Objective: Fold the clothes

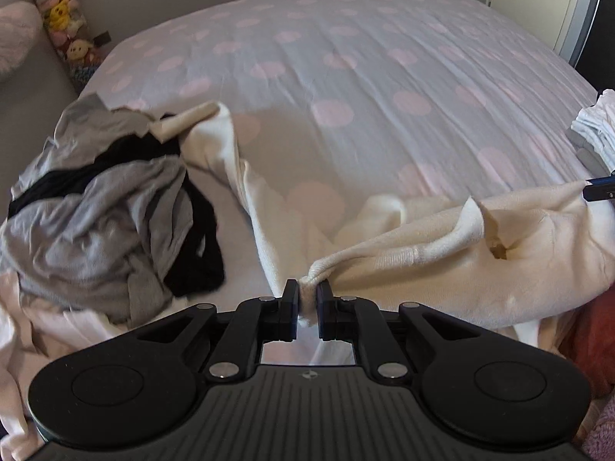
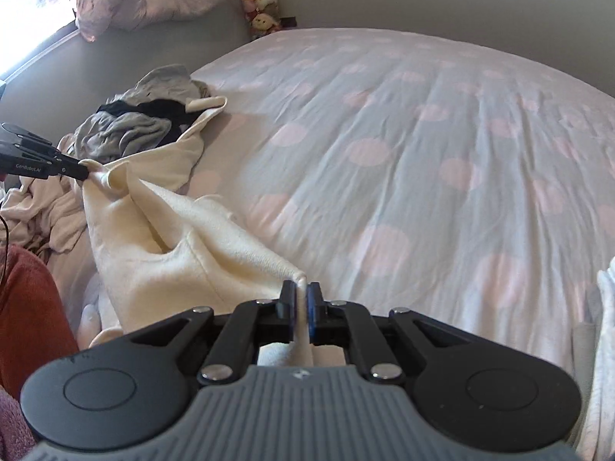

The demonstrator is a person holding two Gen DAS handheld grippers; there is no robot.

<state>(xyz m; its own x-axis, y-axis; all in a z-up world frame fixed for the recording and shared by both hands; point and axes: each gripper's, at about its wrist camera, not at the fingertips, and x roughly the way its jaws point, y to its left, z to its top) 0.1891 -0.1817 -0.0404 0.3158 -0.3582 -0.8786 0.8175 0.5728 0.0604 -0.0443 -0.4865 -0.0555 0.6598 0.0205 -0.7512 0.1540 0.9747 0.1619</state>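
The folding has barely started. A cream knit garment [image 1: 442, 253] hangs slack between the two grippers above the near edge of the bed [image 1: 346, 57], still bunched and twisted, with one long part trailing back across the bedcover to the heap of grey and black clothes [image 1: 107, 207]. No crease has been laid in it yet. That heap, on the side of the cream garment away from the right gripper, looks wholly unsorted, and more pale clothing lies crumpled below it. Beyond the right gripper, at the bed's edge, sits a small stack of white folded things [image 1: 595, 130], which is probably finished work.

The left gripper [image 1: 307, 303] has its jaws pressed onto a gathered corner of the cream garment, the cloth bulging out past the tips. The right gripper [image 2: 301, 301] likewise pinches a thin fold of the same garment, which runs down between its jaws toward the camera. Spreading it flat on the bed remains to be done.
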